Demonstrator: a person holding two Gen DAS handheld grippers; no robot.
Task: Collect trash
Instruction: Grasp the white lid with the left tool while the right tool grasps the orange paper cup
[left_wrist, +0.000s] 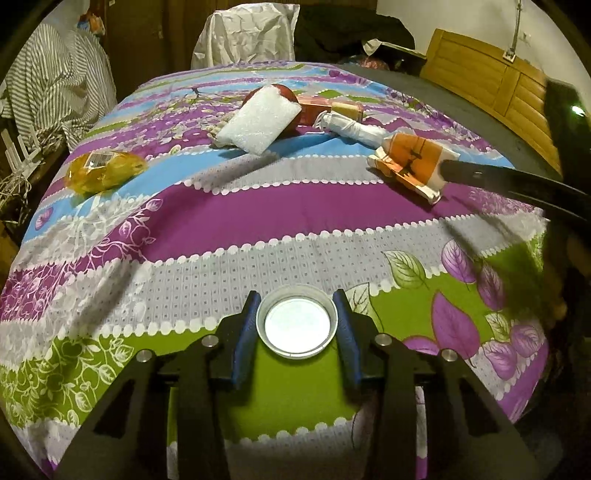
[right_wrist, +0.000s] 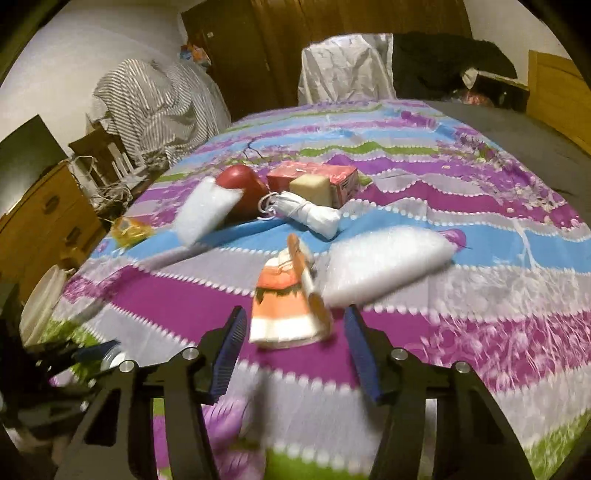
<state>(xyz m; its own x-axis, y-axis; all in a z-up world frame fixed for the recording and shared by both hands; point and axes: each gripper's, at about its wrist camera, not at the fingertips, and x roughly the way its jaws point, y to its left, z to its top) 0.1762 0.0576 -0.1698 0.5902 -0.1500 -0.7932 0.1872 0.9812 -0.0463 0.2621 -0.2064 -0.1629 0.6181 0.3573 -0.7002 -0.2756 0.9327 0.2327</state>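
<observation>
A small round white cup (left_wrist: 297, 323) sits low on the patterned bedspread (left_wrist: 258, 206), and my left gripper (left_wrist: 297, 314) is shut on it, a blue pad pressing on each side. The right wrist view is blurred. There an orange and white carton (right_wrist: 288, 306) lies between the blue pads of my right gripper (right_wrist: 295, 343), which is open with a gap on both sides. The left wrist view shows that carton (left_wrist: 413, 162) at the right, with a dark finger (left_wrist: 498, 181) of the right gripper beside it.
Further back on the bed lie a yellow wrapper (left_wrist: 103, 170), a white foam pouch (left_wrist: 258, 122), a red round thing (right_wrist: 240, 184), a pink box (right_wrist: 314, 173), a rolled white bundle (right_wrist: 314, 214) and a clear bubble bag (right_wrist: 384, 262). A wooden headboard (left_wrist: 491, 85) stands at the right.
</observation>
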